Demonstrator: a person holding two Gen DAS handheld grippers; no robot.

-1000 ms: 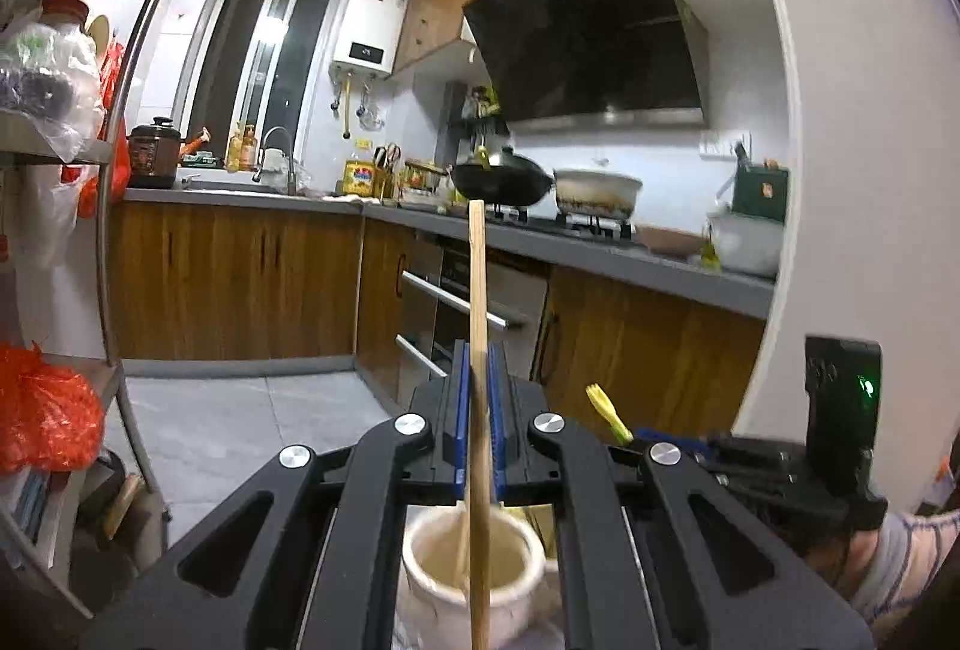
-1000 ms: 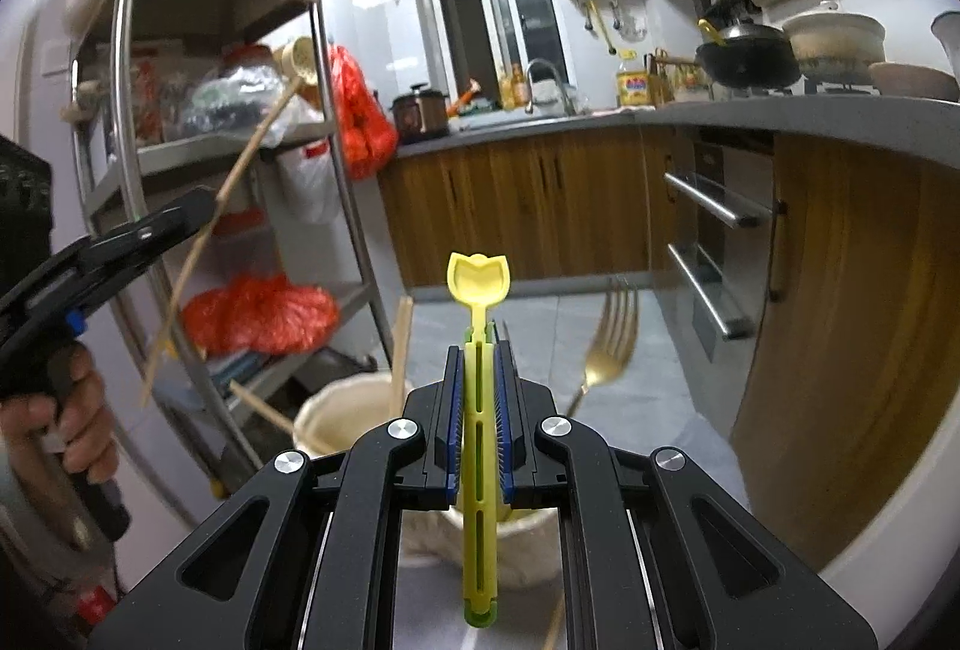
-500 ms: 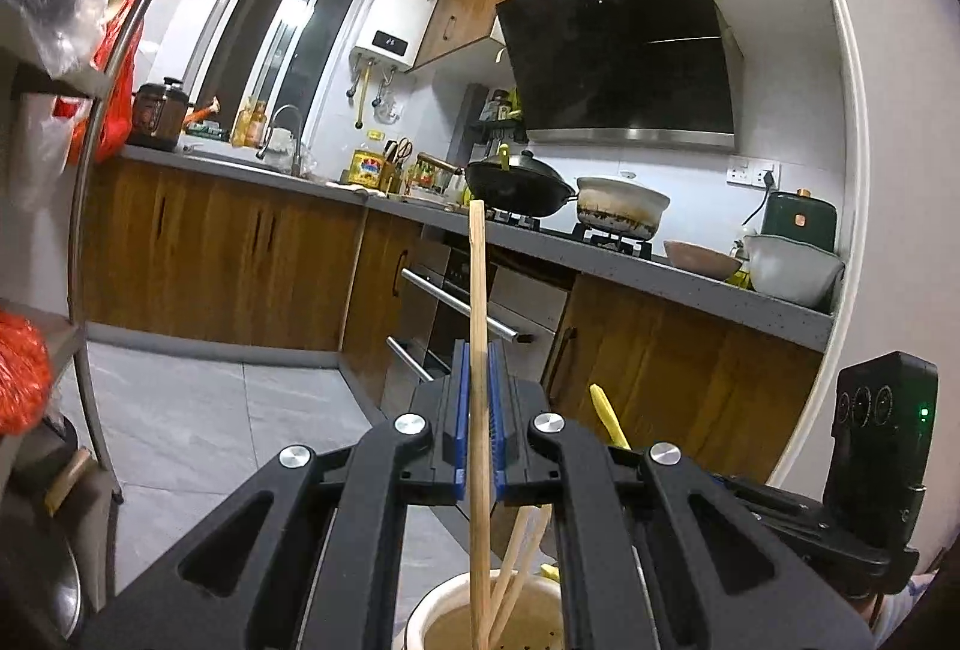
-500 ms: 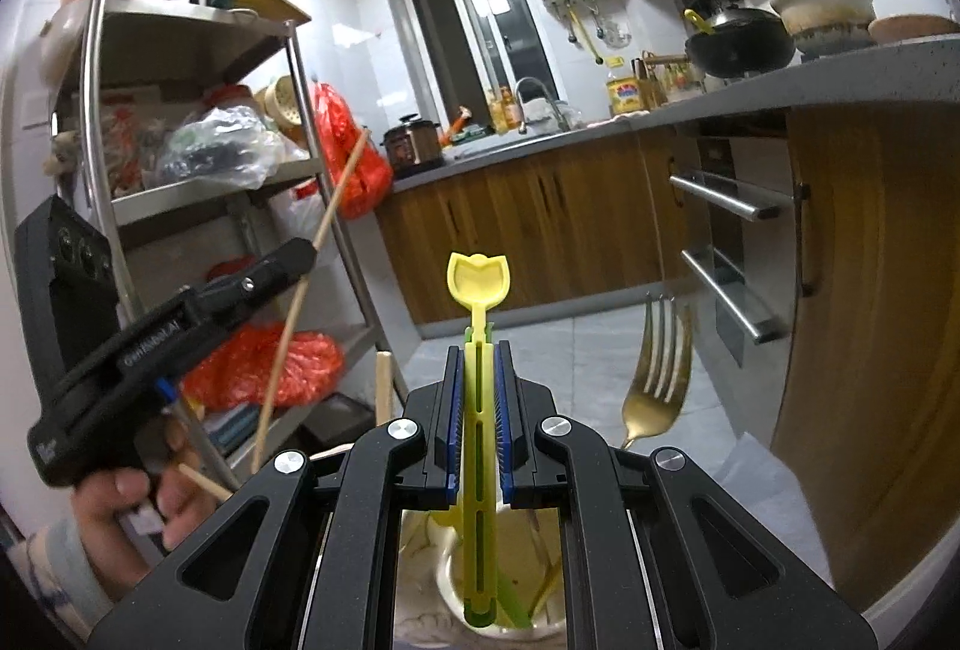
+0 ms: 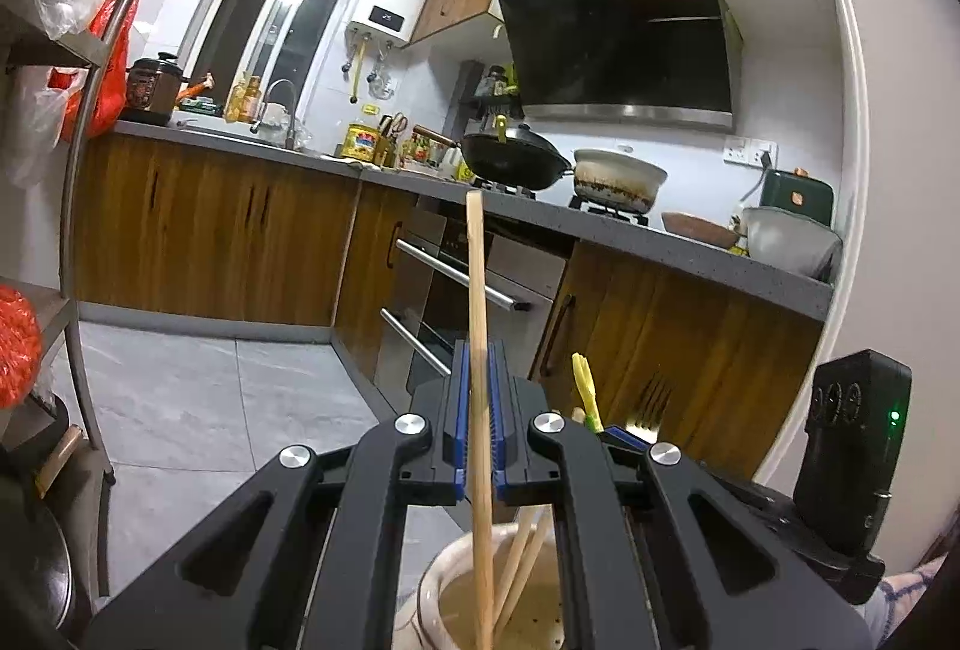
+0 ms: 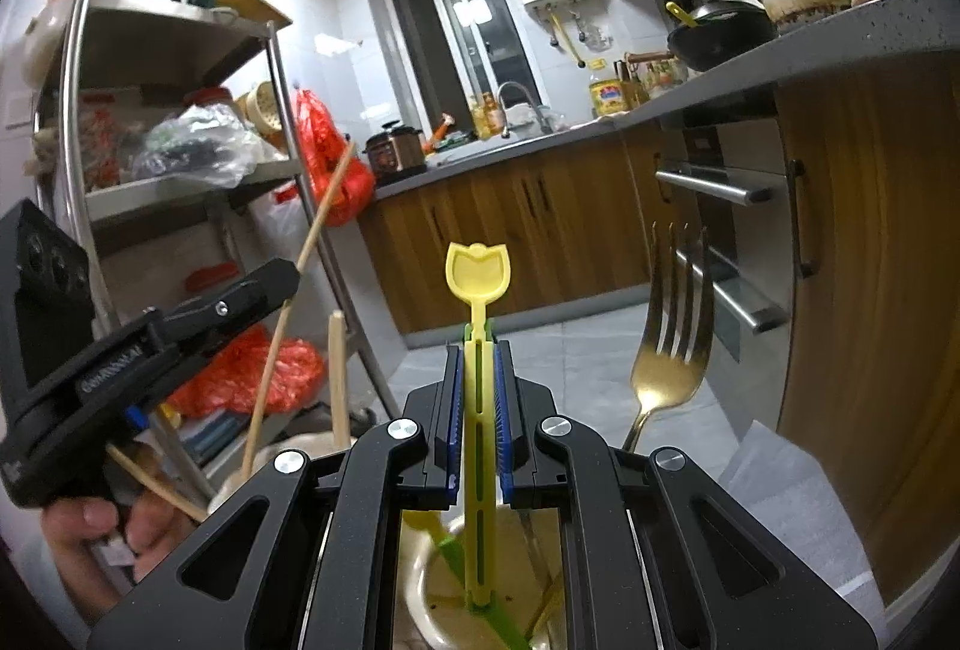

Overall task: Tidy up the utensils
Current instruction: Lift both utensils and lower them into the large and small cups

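My left gripper (image 5: 477,368) is shut on a wooden chopstick (image 5: 476,278) that stands upright, its lower end inside the cream ceramic jar (image 5: 441,590) beside two other chopsticks (image 5: 522,548). My right gripper (image 6: 478,350) is shut on a yellow plastic spoon (image 6: 477,272) with a tulip-shaped head, whose lower end reaches into the same jar (image 6: 420,590). A gold fork (image 6: 669,362) stands in the jar at the right. In the right wrist view the left gripper (image 6: 282,284) sits to the left with its chopstick (image 6: 312,242) slanting up. A green utensil (image 6: 456,548) lies in the jar.
A metal shelf rack (image 6: 180,158) with bags stands at the left. Wooden cabinets and an oven with bar handles (image 5: 456,278) run along the far side under a grey counter (image 5: 660,242) holding a wok and pots. A person's hand (image 6: 90,524) grips the left tool.
Both grippers have sunk toward the jar. The chopstick's and the spoon's lower ends now reach into its mouth. The left gripper has drawn nearer in the right wrist view.
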